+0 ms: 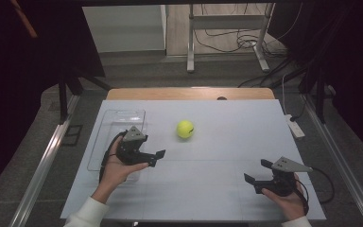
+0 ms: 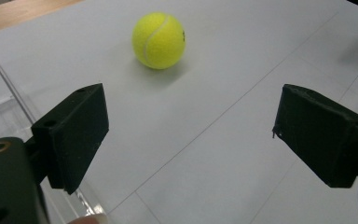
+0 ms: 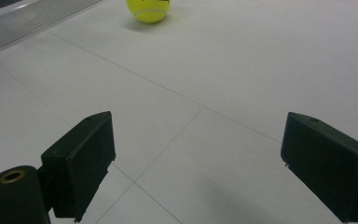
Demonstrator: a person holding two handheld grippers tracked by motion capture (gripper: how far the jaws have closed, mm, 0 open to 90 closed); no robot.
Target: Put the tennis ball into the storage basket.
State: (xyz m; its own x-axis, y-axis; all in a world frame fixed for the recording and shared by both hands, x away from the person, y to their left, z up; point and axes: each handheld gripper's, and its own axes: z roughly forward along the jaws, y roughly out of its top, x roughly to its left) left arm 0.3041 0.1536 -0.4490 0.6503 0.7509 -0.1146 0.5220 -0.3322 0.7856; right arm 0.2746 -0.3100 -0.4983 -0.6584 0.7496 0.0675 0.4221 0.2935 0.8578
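Ball: yellow tennis ball [image 1: 185, 129] resting free on the white table [image 1: 227, 189], near the middle, slightly toward the far side; touched by nothing
Tray: clear plastic tray [image 1: 105, 142] at the left of the table, lying flat, apparently empty; ball well apart from it on the right
Left gripper [image 1: 153, 158]: held low just right of the tray's near end, jaws spread wide and holding nothing; aimed right and slightly far, ball ahead and a little left of centre in the left gripper view [image 2: 158, 40]
Right gripper [image 1: 256, 176]: near right corner of the table, jaws wide apart and empty; pointed left and far, ball far off at the top of the right gripper view [image 3: 148, 9]
Step in hand: judged as the approach, left gripper lining up on the ball, no contact yet
Next move: likely calls for pushing the left gripper forward and far until the ball sits between the two pads, centred, then closing on its widest part
Caution: round ball, apt to roll off if nudged by one pad first
Likely goal: ball into the tray, judging from the layout alone
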